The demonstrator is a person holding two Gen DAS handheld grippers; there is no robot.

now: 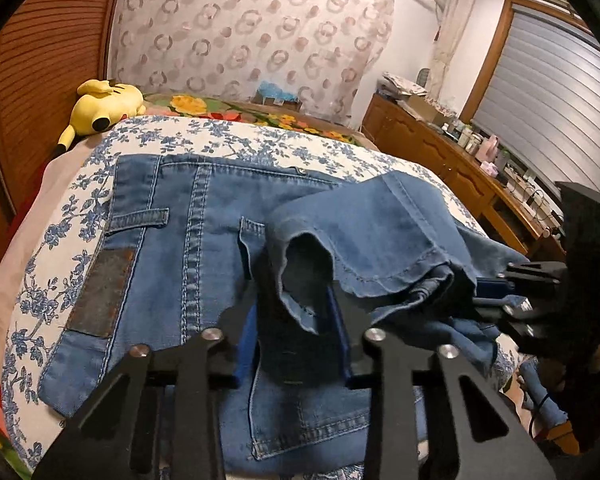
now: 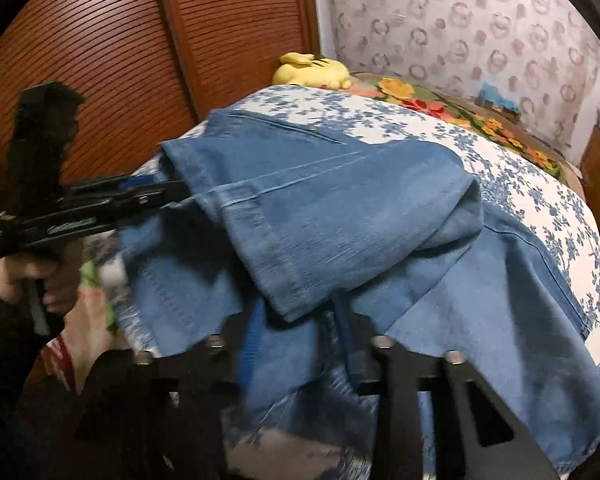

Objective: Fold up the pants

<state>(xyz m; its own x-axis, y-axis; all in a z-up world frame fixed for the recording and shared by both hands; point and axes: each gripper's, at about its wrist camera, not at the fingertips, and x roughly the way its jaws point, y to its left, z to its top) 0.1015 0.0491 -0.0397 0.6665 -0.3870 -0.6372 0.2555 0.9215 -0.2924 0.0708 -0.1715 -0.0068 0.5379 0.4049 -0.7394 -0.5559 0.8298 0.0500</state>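
Ahead of both grippers, blue jeans (image 1: 204,240) lie on a bedspread (image 1: 260,140) printed with blue flowers, waistband to the left gripper's left. Their dark rectangular waist patch (image 1: 100,292) carries no writing that can be read. The left gripper (image 1: 296,336) pinches a leg hem (image 1: 300,264) between its blue-padded fingers; the hem stands lifted over the seat of the jeans. The right gripper (image 2: 300,328) likewise grips the other leg hem (image 2: 288,280), its jaws narrow on the cloth. Beyond the jeans, a yellow plush toy (image 1: 104,106) rests by the wall. A wooden dresser (image 1: 440,148) stands off to the right.
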